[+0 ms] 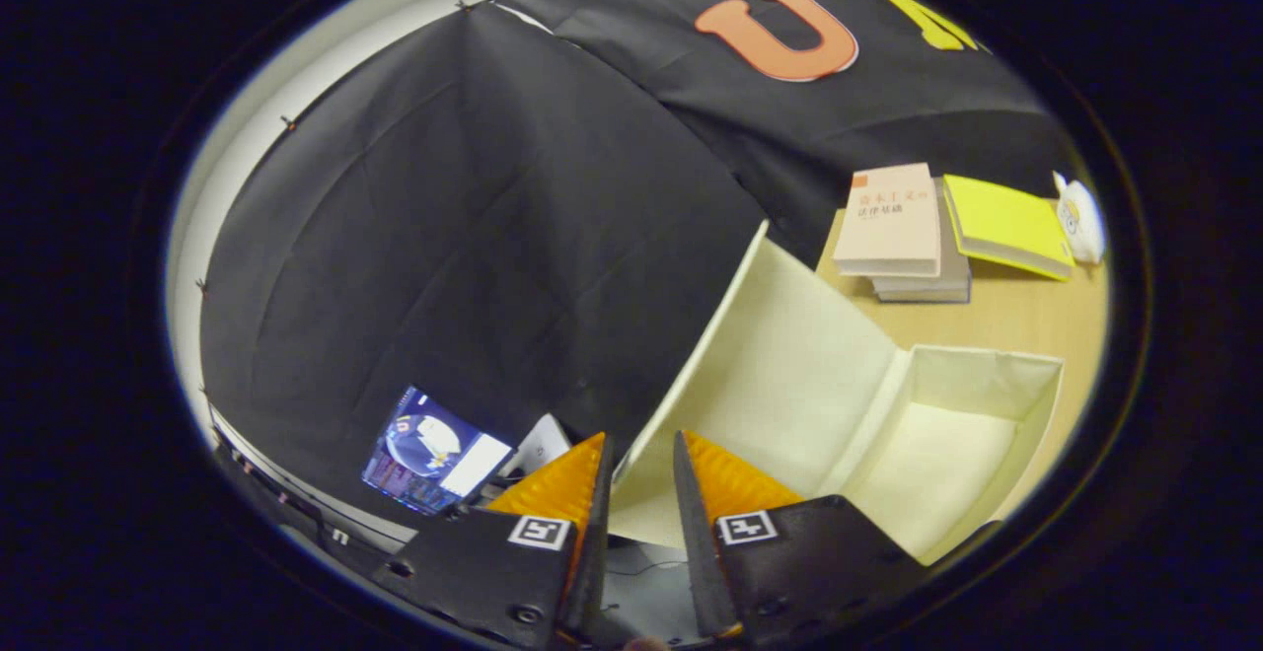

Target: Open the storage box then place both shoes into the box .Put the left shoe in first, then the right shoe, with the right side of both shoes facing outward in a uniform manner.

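The cream fabric storage box (990, 367) stands open on the wooden table (1021, 321), its inside bare. Its lid (780, 365) is swung up and back toward the black cloth wall. My gripper (641, 442) is at the lid's free edge, which runs into the narrow gap between the two fingers. The fingers stand a little apart and I see neither one pressing on the lid. I see no shoe here.
Beyond the box, a stack of books (896, 227) and a yellow book (1006, 227) lie on the table, with a small white toy (1080, 217) beside them. A lit screen (434, 454) sits low beside the fingers, off the table.
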`<state>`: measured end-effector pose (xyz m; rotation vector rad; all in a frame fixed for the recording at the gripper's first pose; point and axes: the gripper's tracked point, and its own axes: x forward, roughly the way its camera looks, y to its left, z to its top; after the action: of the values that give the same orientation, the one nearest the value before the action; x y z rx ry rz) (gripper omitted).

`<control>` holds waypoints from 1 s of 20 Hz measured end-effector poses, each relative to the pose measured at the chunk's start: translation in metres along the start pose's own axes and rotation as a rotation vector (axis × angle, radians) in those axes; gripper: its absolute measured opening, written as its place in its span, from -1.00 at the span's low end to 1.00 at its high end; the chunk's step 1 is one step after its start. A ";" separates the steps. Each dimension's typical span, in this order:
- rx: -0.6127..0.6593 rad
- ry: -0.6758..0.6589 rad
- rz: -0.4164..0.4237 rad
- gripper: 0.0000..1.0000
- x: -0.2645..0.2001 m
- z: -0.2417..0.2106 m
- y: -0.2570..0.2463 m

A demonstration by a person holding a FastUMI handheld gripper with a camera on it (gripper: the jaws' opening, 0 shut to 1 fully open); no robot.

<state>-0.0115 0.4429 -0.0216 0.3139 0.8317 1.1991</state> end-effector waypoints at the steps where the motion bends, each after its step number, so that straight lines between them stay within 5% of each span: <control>1: -0.003 -0.013 -0.015 0.21 0.004 0.003 0.005; 3: -0.008 -0.046 -0.060 0.73 0.000 0.007 -0.002; 6: -0.040 -0.092 -0.134 0.88 -0.015 0.014 -0.016; 14: -0.204 -0.264 -0.486 0.97 -0.132 0.016 -0.079; 20: -0.203 -0.369 -0.720 0.97 -0.238 0.000 -0.139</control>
<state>0.0569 0.1764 -0.0129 0.0478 0.4291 0.5168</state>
